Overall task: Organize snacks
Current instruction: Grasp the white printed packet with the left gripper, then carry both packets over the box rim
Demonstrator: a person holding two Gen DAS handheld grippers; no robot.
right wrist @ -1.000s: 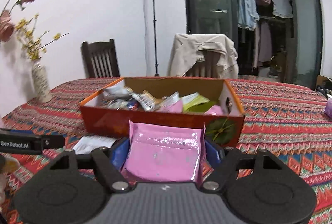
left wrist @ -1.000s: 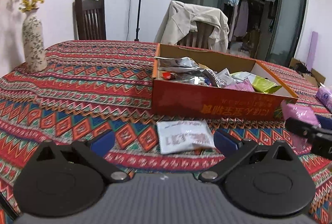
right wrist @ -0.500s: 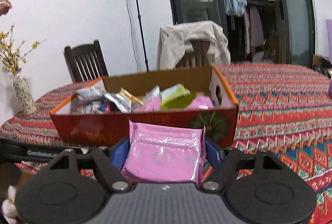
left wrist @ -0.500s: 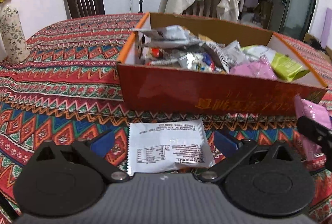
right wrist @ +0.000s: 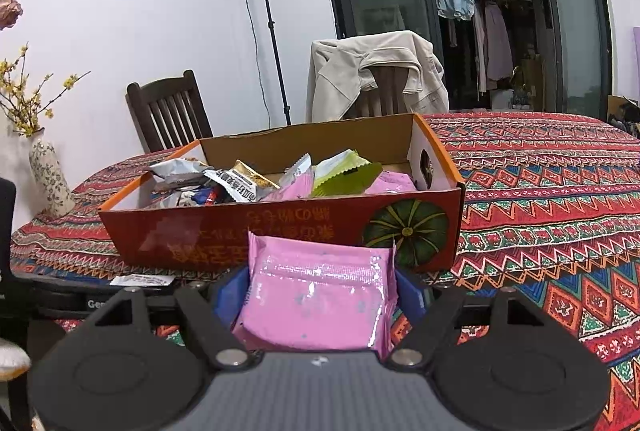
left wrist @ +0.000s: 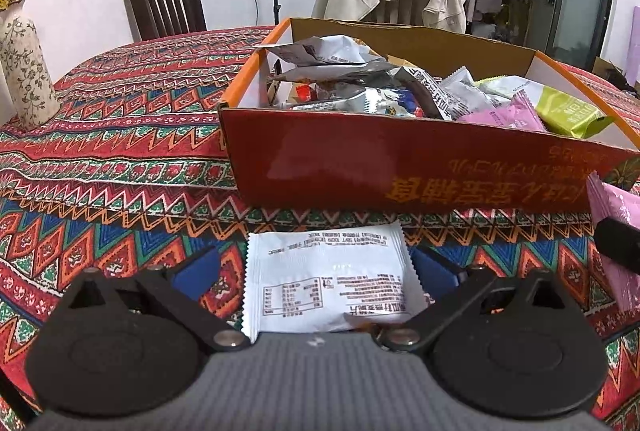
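Patterned tablecloth table (left wrist: 120, 135) — orange snack box (left wrist: 400, 167), white packet (left wrist: 326, 283), vase (left wrist: 26, 71)

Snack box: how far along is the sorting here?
Done: the orange box already holds many packets. In hand: the right gripper clamps a pink packet just short of the box. Left: the white packet lies on the tablecloth between the open left gripper's fingers, ungrasped.

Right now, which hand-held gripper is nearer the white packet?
Left. The left hand-held gripper straddles the white packet; the right hand-held gripper, holding a pink packet, sits beside it.
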